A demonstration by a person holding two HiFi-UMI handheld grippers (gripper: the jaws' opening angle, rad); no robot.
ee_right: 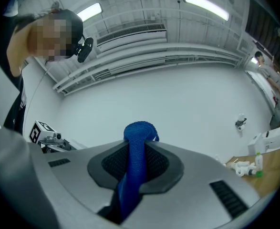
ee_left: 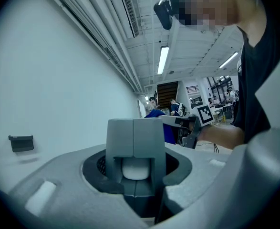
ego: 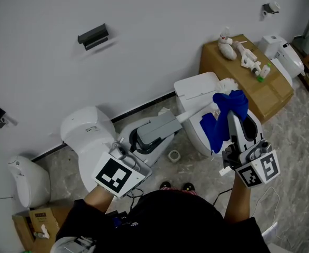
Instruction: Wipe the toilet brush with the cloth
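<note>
**You:** Where does the brush sit right now?

**Coach:** The toilet brush (ego: 159, 126) lies nearly level in front of you. Your left gripper (ego: 139, 140) is clamped wide around its grey handle end, and the white shaft runs out toward two o'clock. The cloth (ego: 225, 116) hangs at the far end of that shaft, at three o'clock from the handle. Your right gripper (ego: 235, 121) has it pinched in a narrow fold.

**You:** Is the cloth on the shaft yet?

**Coach:** It seems to drape against it, but the fold hides the contact, so I can't be sure.

**You:** How do I wipe it well?

**Coach:** Hold your left gripper firm so the brush can't swivel. Press the fold onto the shaft and draw it from two o'clock back toward eight. Roll your right wrist as you go, so the cloth reaches the underside. Mind the toilet (ego: 193, 88) just beyond, at one o'clock, and don't knock the far end against it.
</note>
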